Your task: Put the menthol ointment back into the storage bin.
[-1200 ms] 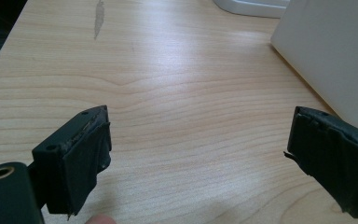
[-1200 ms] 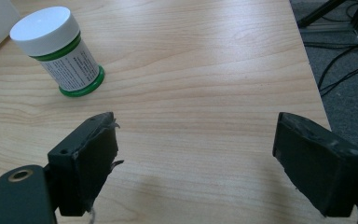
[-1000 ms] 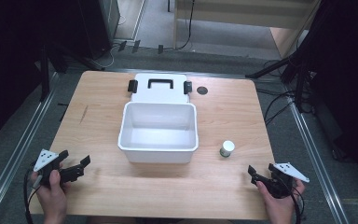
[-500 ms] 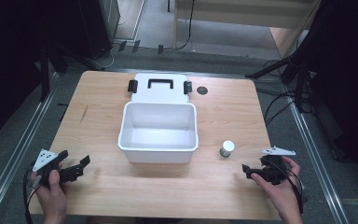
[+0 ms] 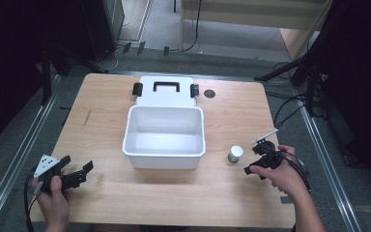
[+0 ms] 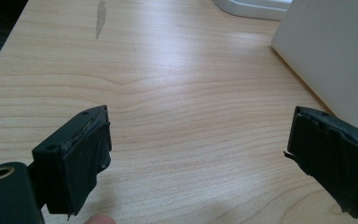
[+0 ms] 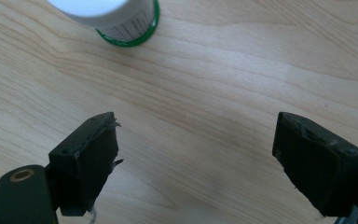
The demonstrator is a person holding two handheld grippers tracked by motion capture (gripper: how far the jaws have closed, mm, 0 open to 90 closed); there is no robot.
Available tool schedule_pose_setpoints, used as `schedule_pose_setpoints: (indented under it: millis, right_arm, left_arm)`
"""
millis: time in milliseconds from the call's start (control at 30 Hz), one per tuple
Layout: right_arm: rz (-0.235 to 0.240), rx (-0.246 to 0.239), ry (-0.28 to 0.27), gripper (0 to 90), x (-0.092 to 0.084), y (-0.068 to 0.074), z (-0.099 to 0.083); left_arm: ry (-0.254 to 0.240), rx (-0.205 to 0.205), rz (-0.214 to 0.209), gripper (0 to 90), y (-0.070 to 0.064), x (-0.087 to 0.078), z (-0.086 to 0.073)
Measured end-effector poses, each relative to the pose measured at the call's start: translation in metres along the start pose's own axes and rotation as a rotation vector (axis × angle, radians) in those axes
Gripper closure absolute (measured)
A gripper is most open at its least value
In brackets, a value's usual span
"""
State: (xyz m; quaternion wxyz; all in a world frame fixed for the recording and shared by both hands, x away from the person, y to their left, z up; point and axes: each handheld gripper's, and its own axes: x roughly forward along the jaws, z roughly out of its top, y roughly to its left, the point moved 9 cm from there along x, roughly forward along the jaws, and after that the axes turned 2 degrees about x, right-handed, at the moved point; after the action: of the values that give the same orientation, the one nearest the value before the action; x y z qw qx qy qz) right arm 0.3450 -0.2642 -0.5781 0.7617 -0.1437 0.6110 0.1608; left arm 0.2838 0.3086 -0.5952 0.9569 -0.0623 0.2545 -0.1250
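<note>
Right gripper [image 5: 255, 158] is nearing the small white-capped bottle [image 5: 235, 153], which is standing upright on the desk [image 5: 106, 101] toward its right edge, just beside the white bin's [image 5: 164, 159] right front corner. Its jaws are standing wide with nothing between them, likely spread to straddle the bottle; the right gripper view is showing the bottle [image 7: 109, 16] ahead of the pads, not touching. Left gripper [image 5: 72, 176] is resting near the front left corner, jaws open and empty, probably parked clear. The bin's lid [image 5: 164, 89] is lying flat behind it.
</note>
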Motion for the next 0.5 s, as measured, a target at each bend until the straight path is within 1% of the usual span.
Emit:
schedule_pose_setpoints:
  millis: [67,100,133,167,200,233,267,333,367,400,500]
  right_arm:
    - [0.006,-0.017,0.029,14.4,0.000,0.004,0.005]
    - [0.006,-0.017,0.029,14.4,0.000,0.004,0.005]
    - [0.011,-0.020,0.043,14.4,0.000,0.007,0.007]
    - [0.015,-0.027,0.069,14.5,0.000,0.011,0.012]
    - [0.019,-0.017,0.079,15.0,0.000,0.014,0.015]
    - [0.019,-0.017,0.079,15.0,0.000,0.014,0.015]
    - [0.022,-0.010,0.094,16.4,-0.002,0.017,0.021]
    - [0.028,-0.003,0.109,16.7,-0.003,0.021,0.026]
    - [0.028,-0.005,0.112,17.2,-0.004,0.022,0.029]
    - [0.032,0.005,0.117,18.1,-0.004,0.023,0.033]
    - [0.017,0.014,0.117,22.3,-0.004,0.024,0.043]
  left_arm:
    - [0.000,-0.002,-0.001,6.8,0.000,0.000,0.000]
    - [0.000,-0.002,-0.001,6.8,0.000,0.000,0.000]
    - [-0.001,-0.002,0.000,6.8,0.000,0.000,0.000]
    - [-0.003,-0.005,0.001,6.8,0.000,0.000,0.000]
    - [-0.004,-0.008,0.003,6.8,0.001,0.000,0.000]
    - [-0.004,-0.008,0.003,6.8,0.001,0.000,0.000]
    - [-0.001,-0.005,0.005,6.8,0.001,0.000,0.000]
    - [0.000,-0.007,0.003,6.8,0.000,0.001,0.000]
    - [-0.001,-0.009,0.003,6.8,0.001,0.001,0.000]
    - [-0.002,-0.011,0.002,6.8,0.001,0.001,0.000]
    - [-0.003,-0.012,0.000,6.8,0.001,0.001,0.000]
